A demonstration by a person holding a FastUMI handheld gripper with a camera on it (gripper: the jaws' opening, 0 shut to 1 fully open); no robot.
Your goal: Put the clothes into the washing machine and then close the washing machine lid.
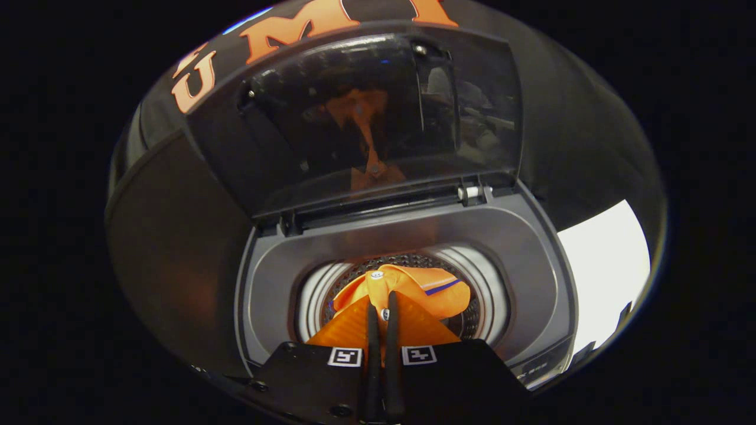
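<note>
An orange garment [434, 292] with a thin blue stripe hangs over the mouth of the washing machine's drum [487, 295]. My gripper [383, 298] is shut on a fold of this cloth, both fingers pressed together with fabric pinched between them, right above the drum opening. The garment spreads out on both sides of the fingers and hides most of the drum's perforated floor. The dark glass lid [378, 112] stands upright behind the opening, and the orange cloth is mirrored in it.
The grey top frame [531, 248] of the washer rings the drum. The lid hinge [472, 193] sits at the back edge. A bright white surface [602, 265] lies beyond the machine's right side. Black cloth walls stand behind and to the left.
</note>
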